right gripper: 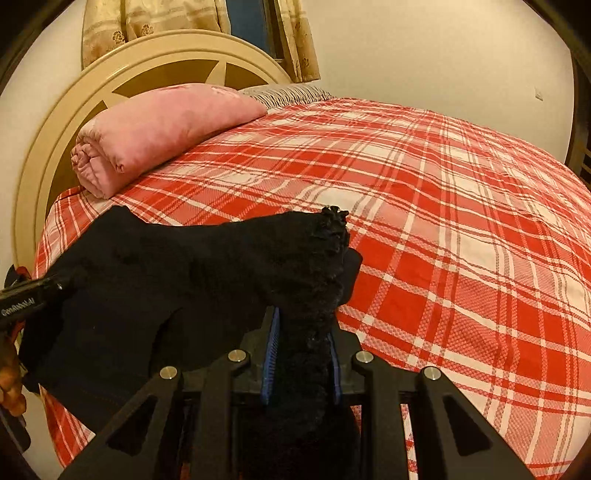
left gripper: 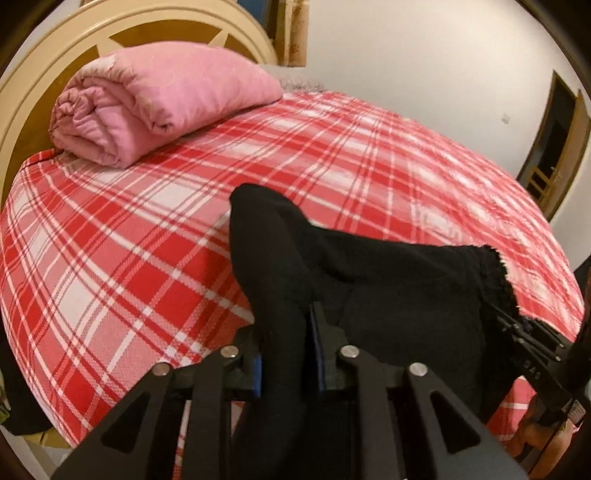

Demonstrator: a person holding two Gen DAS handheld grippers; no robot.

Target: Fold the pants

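A: Where are the pants (left gripper: 388, 288) relative to the bed (left gripper: 110, 240)?

B: Held up over its near edge, above the red plaid cover, well short of the pink quilt (left gripper: 155, 99) rolled at the headboard (left gripper: 22, 110). The black cloth stretches between the two grippers and hangs down past the bed's edge.

A: What is the left gripper (left gripper: 286, 354) doing?

B: Its jaws are pinched narrow on a fold of the pants, blue pads pressing black cloth from both sides. A leg of the cloth rises up and away from the jaws toward the middle of the bed.

A: And the right gripper (right gripper: 301, 354)?

B: Same thing: jaws drawn close, clamped on the frilly, ruffled edge (right gripper: 332, 236) of the pants. That ruffle sticks up above the fingers, over the bed's near half.

A: Can each camera see the other tool?

B: Yes. From the left wrist, the right gripper (left gripper: 532, 347) shows at the far right, gripping the ruffled end. From the right wrist, the left gripper (right gripper: 33, 299) shows at the far left edge, its tip buried in the cloth, with a hand (right gripper: 9, 384) below it.

A: Anything else around the bed?

B: A striped pillow (right gripper: 291, 94) sits beside the quilt at the headboard, curtains (right gripper: 147, 26) hang behind the headboard, and a doorway (left gripper: 554, 147) shows in the wall past the bed's far side.
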